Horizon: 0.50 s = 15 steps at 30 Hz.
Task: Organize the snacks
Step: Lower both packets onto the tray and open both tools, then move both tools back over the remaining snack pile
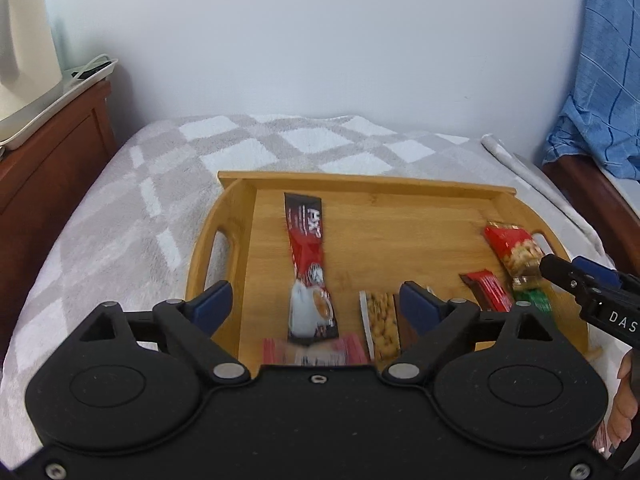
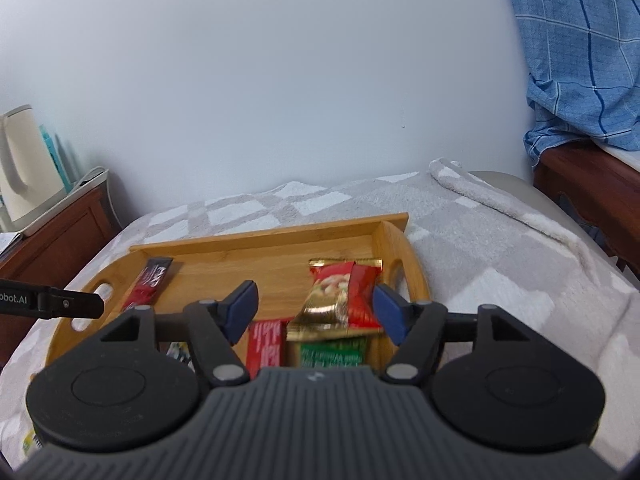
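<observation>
**Both tongs released over the snack tray**

The left tongs [image 1: 316,304] fill the foreground, matte black with blue pads spread wide and nothing between them. The right tongs [image 2: 316,312] are likewise released, pads apart and pressing on nothing.

Below them a bamboo tray [image 1: 360,184] sits on a bed under a fleecy grey-and-white checked blanket [image 1: 120,208]. The tray has raised walls, rounded ends and cut-out handles. All the snacks in view lie flat inside it: a long red-and-black coffee sachet [image 1: 306,256] left of centre, a peanut bar [image 1: 382,326] and a glossy red packet [image 1: 316,354] along the near edge, a red-and-brown bar [image 1: 486,290], a red-and-gold nut bag [image 2: 342,296] toward the right handle, and a green packet [image 2: 332,354] tucked under that bag.

A cream kettle [image 1: 24,40] stands on a wooden nightstand [image 1: 52,160] at left.
</observation>
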Tool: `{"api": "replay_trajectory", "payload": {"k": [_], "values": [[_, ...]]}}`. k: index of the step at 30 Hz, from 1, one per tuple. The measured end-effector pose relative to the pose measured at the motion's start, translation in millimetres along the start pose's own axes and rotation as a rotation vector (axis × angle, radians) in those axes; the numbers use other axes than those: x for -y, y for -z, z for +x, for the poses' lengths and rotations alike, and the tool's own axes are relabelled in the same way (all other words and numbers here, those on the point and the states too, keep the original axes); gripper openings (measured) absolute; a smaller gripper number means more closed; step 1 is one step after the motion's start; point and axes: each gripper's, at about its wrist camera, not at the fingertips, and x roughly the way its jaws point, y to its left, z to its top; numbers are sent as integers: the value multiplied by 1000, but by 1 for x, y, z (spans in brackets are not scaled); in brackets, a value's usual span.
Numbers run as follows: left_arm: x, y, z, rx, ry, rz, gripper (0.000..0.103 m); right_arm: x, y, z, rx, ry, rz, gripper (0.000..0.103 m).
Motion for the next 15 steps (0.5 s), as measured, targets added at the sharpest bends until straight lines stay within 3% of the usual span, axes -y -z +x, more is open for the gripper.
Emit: {"api": "replay_trajectory", "payload": {"k": [15], "values": [[15,69,-52,67,11,59,97,-14,42,-52,13,27,-26,85]]}}
